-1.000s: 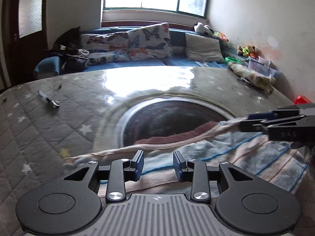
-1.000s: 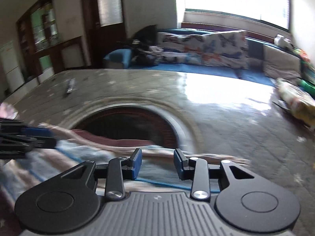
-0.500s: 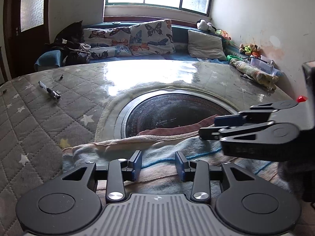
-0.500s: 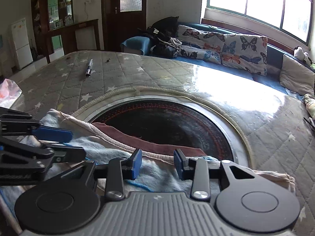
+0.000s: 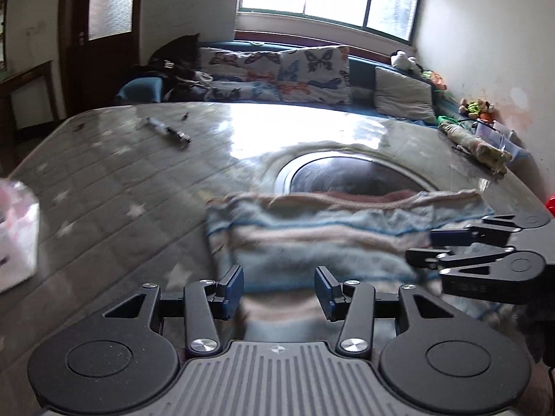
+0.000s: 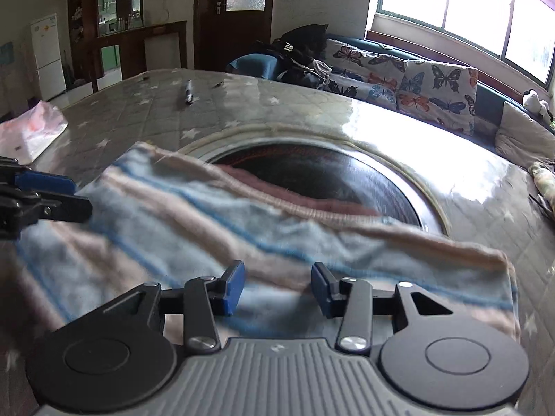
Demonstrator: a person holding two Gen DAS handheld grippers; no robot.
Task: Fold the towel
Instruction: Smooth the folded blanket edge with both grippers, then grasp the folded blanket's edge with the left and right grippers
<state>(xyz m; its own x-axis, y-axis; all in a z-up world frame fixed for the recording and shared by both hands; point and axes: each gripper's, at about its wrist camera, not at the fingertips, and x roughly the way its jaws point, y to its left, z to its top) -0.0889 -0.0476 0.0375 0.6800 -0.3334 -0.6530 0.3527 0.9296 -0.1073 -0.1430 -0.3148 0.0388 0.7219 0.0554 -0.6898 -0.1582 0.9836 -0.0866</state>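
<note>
A striped blue, pink and beige towel (image 5: 312,235) lies flat on the quilted table, its far edge over the rim of the dark round inset (image 5: 353,178). My left gripper (image 5: 279,289) is open just above the towel's near left part, nothing between its blue pads. At the right of the left wrist view my right gripper (image 5: 421,246) reaches in sideways over the towel's right end. In the right wrist view the towel (image 6: 208,222) spreads ahead under my open right gripper (image 6: 277,287). The left gripper (image 6: 81,197) shows at the left edge.
A pen (image 5: 168,130) lies on the far left of the table and a white plastic bag (image 5: 17,235) sits at its left edge. A rolled cloth bundle (image 5: 475,145) lies far right. A sofa with butterfly cushions (image 5: 295,72) stands behind the table.
Both grippers have drawn back and up from the towel, so more of it shows ahead. In the left wrist view the right gripper has slid away to the right. Both stay open.
</note>
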